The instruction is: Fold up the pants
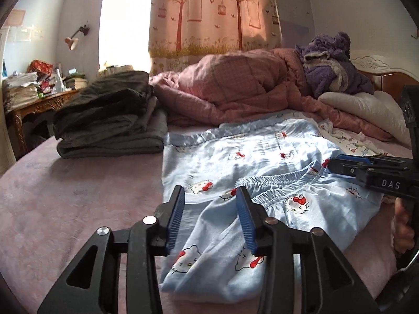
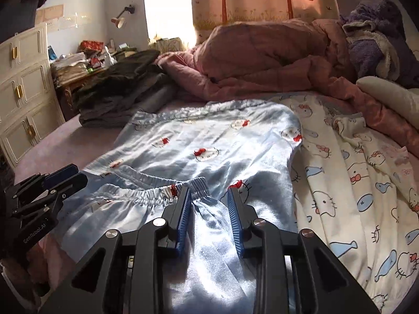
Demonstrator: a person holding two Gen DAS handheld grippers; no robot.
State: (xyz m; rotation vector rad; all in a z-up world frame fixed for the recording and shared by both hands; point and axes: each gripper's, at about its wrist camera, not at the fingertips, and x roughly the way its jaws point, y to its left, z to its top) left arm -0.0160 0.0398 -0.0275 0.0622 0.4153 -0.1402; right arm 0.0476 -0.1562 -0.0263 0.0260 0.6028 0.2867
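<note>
There is one pair of blue pants (image 1: 235, 162) with cat faces. There are two claws: the left claw (image 1: 209, 201) and the right claw (image 2: 208, 201). There is one pile of dark clothes (image 1: 110, 115), one pink blanket (image 1: 230, 89), one purple robe (image 1: 332, 65), one white pillow (image 1: 366, 110) and one wall lamp (image 1: 74, 39).

Pink quilt (image 1: 235, 89), grey folded pile (image 1: 110, 128)

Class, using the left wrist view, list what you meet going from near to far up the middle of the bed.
Left gripper → light blue pants → crumpled pink quilt → tree-print curtain.
</note>
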